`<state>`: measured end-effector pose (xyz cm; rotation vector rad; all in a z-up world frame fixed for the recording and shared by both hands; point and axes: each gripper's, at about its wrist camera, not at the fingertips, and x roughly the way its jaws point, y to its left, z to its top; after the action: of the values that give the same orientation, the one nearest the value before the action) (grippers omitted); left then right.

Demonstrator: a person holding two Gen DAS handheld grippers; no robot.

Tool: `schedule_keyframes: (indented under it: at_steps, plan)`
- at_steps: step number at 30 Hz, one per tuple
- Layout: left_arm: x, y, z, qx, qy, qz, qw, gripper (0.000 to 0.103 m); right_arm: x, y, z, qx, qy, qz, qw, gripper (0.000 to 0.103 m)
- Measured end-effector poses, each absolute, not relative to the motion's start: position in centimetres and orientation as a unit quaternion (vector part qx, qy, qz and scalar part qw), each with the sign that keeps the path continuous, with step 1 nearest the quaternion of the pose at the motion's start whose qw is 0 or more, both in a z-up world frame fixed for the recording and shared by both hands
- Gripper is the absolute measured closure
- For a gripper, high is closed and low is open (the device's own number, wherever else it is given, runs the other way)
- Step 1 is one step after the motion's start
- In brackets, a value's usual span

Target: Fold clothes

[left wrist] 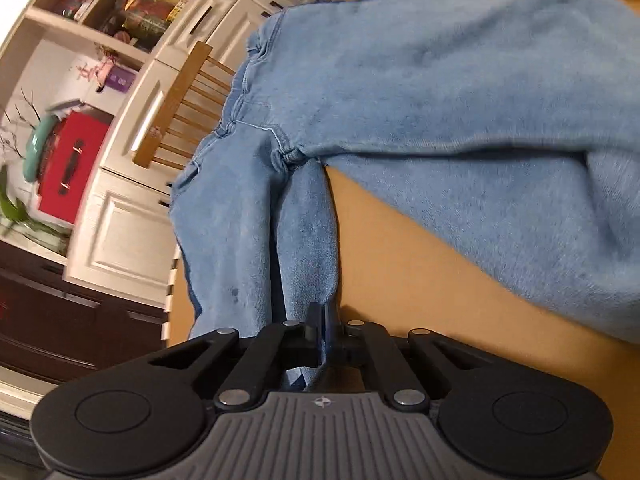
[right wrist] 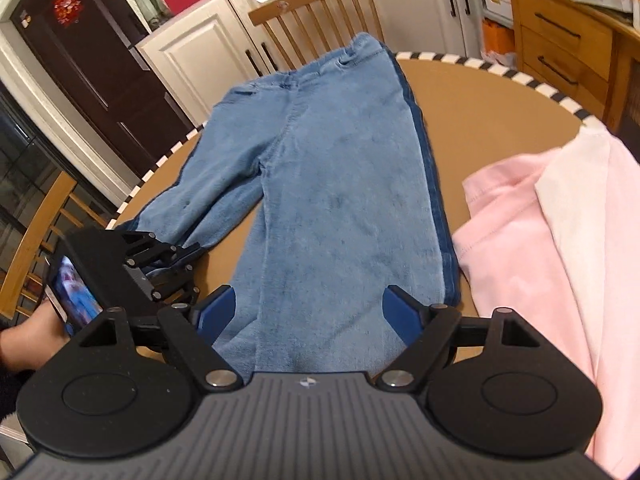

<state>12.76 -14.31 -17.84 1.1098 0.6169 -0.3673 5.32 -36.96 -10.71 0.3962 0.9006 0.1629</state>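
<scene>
A: Kitchen setting. White cabinets [right wrist: 192, 56] at the back, wooden chair [right wrist: 316, 12] behind a round brown table [right wrist: 480, 120] with a striped black-and-white rim. Second wooden chair [right wrist: 36, 248] at the table's left edge.

B: Noted. Left side first?

A: Left gripper [right wrist: 188, 254] sits at the table's left edge, person's hand [right wrist: 36, 328] on its handle. Jaws pinched together on the hem of one leg of the blue pants [right wrist: 340, 184]. The left wrist view confirms it: blue cloth is caught between the closed pads [left wrist: 320, 332].

B: Pants position?

A: Spread across the table's middle, fleecy inside facing up. Waistband at the far edge, near the chair. Legs run toward the near edge, one angled to the left edge, the other straight down the middle. Dark blue stripe along the straight leg's right seam.

B: Right gripper?

A: Right gripper [right wrist: 316, 312] at the near edge, jaws spread wide, one blue pad on either side of the straight leg's hem. Pads not pressing on the cloth.

B: Further right?

A: Pink garment [right wrist: 516, 248] heaped at the table's right edge, just beside the pants; whether they touch, cannot tell. White cloth [right wrist: 576, 200] lies on top of it.
</scene>
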Motion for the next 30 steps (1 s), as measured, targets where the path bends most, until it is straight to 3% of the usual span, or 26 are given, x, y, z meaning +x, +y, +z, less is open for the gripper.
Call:
schedule_keyframes:
  at_steps: [7, 11, 15, 24, 25, 27, 28, 29, 30]
  plan:
    - [12.0, -10.3, -9.7, 0.440, 0.244, -0.167, 0.848, 0.102, 5.5, -34.1, -9.2, 0.091, 0.361, 0.124, 0.920, 0.021]
    - [11.1, -7.8, -6.6, 0.402, 0.247, -0.176, 0.864, 0.102, 6.3, -26.7, -10.1, -0.185, 0.275, 0.188, 0.925, 0.024]
    - [9.2, -5.7, -4.8, 0.372, 0.256, -0.194, 0.871, 0.102, 8.2, -20.9, -12.7, -0.340, 0.239, 0.222, 0.882, 0.027]
    - [2.4, 1.1, -3.7, 0.341, 0.274, -0.273, 0.857, 0.101, 7.4, -21.6, -11.0, -0.222, 0.281, 0.360, 0.861, 0.027]
    - [1.8, 1.5, -3.8, 0.338, 0.279, -0.275, 0.856, 0.101, 7.3, -21.4, -11.0, -0.202, 0.303, 0.376, 0.852, 0.032]
    - [1.3, 2.3, -3.8, 0.327, 0.287, -0.273, 0.858, 0.101, 7.0, -21.1, -10.9, -0.163, 0.346, 0.407, 0.830, 0.054]
    - [1.0, 2.6, -3.8, 0.322, 0.291, -0.271, 0.859, 0.100, 6.9, -20.9, -10.9, -0.142, 0.367, 0.421, 0.817, 0.076]
    - [0.8, 3.0, -3.7, 0.319, 0.293, -0.269, 0.860, 0.099, 6.7, -20.8, -11.1, -0.121, 0.386, 0.430, 0.807, 0.088]
    - [0.6, 3.3, -3.6, 0.313, 0.295, -0.266, 0.863, 0.099, 6.5, -20.8, -11.5, -0.095, 0.398, 0.426, 0.807, 0.088]
